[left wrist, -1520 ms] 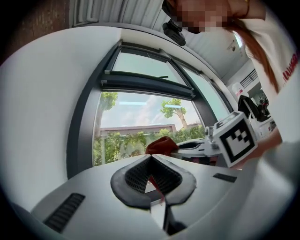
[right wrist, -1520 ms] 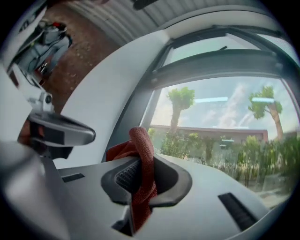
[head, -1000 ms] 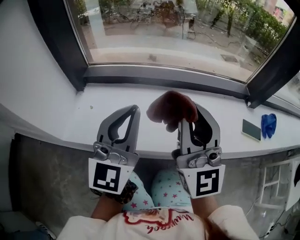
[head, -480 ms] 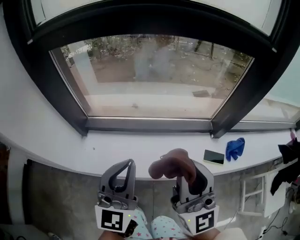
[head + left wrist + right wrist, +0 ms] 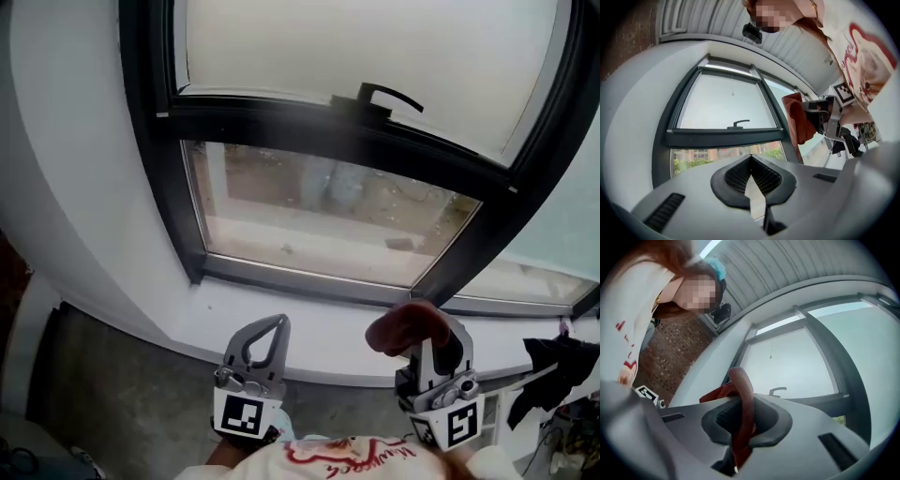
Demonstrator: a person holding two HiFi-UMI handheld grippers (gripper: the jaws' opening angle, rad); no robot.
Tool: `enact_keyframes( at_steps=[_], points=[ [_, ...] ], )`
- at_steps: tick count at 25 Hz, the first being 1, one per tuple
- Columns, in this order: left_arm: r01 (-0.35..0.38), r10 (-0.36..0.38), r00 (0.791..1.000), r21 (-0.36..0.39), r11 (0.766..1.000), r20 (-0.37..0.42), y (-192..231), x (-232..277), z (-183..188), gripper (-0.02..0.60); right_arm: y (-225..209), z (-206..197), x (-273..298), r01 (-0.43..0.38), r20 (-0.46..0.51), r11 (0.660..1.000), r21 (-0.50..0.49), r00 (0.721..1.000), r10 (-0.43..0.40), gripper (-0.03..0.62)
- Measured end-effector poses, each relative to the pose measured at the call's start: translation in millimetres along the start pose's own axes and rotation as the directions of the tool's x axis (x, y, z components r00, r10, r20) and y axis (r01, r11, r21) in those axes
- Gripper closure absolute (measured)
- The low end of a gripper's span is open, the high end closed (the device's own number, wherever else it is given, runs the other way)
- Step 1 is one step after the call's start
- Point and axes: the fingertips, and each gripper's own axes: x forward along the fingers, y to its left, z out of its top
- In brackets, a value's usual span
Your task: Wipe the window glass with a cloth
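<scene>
Clamped tight in the right tool [image 5: 433, 330]: the rust-red cloth [image 5: 405, 326], pinched through its middle and bulging above the jaws, probably to offer a soft wad to the pane rather than bare plastic. Held low at 5 o'clock in the head view, above the white sill [image 5: 309, 330], well short of the window glass [image 5: 328, 220] at 12 o'clock. No contact with the glass yet, so wiping judged not begun. Left tool [image 5: 273, 324] shut and empty, jaws together at the tips, parked at 7 o'clock, seemingly kept aside as a spare. Both tool views angled upward, toward the frosted upper pane [image 5: 375, 52] and its handle [image 5: 386, 97] at 1 o'clock. Next, likely: carrying the cloth forward and up, then pressing it flat on the lower pane. Worth watching: the dark frame bar [image 5: 328, 127] between the 2 panes.
</scene>
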Motion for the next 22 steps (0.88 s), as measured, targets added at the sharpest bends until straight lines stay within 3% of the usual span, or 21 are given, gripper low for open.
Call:
enact_keyframes(
  at_steps=[4, 5, 8, 9, 11, 12, 14, 17, 22],
  points=[
    [-0.027, 0.031, 0.998, 0.073, 0.997, -0.062, 36.8, 13.7, -11.3, 0.563, 1.3, -6.6, 41.0, -0.050, 0.009, 0.997, 0.063, 0.999, 0.050, 0.549],
    [-0.059, 0.062, 0.996, 0.051, 0.997, -0.064, 46.6, 18.0, -13.8, 0.563, -0.6, -9.5, 47.4, -0.068, 0.007, 0.995, 0.080, 0.998, 0.068, 0.548],
    [-0.184, 0.177, 0.982, -0.120, 0.976, -0.062, 61.3, 37.7, -21.9, 0.563, -19.5, -22.3, 55.1, -0.107, 0.012, 0.988, 0.114, 0.994, 0.106, 0.549],
    [-0.191, 0.183, 0.980, -0.123, 0.974, -0.073, 57.3, 46.4, -21.5, 0.563, -31.0, -26.5, 54.6, -0.108, 0.011, 0.987, 0.118, 0.994, 0.108, 0.548],
    [-0.166, 0.160, 0.982, -0.050, 0.985, -0.096, 42.4, 70.6, -11.7, 0.564, -61.0, -31.6, 55.1, -0.105, 0.018, 0.987, 0.122, 0.994, 0.104, 0.548],
    [-0.157, 0.154, 0.983, -0.032, 0.987, -0.101, 32.7, 85.2, -1.9, 0.563, -77.2, -32.8, 56.5, -0.100, 0.014, 0.987, 0.127, 0.995, 0.099, 0.549],
    [-0.161, 0.152, 0.983, -0.088, 0.983, -0.099, 12.0, 114.9, 25.9, 0.563, -108.4, -33.3, 58.8, -0.077, -0.026, 0.983, 0.167, 0.996, 0.082, 0.549],
    [-0.112, 0.101, 0.991, -0.125, 0.986, -0.086, -18.8, 164.0, 85.2, 0.563, -159.4, -26.1, 61.8, -0.038, -0.106, 0.972, 0.233, 0.992, 0.065, 0.549],
    [-0.020, 0.015, 0.998, -0.085, 0.996, -0.060, -60.3, 230.3, 161.8, 0.563, -211.8, 14.5, 66.2, -0.114, -0.085, 0.975, 0.191, 0.988, 0.132, 0.549]
  ],
)
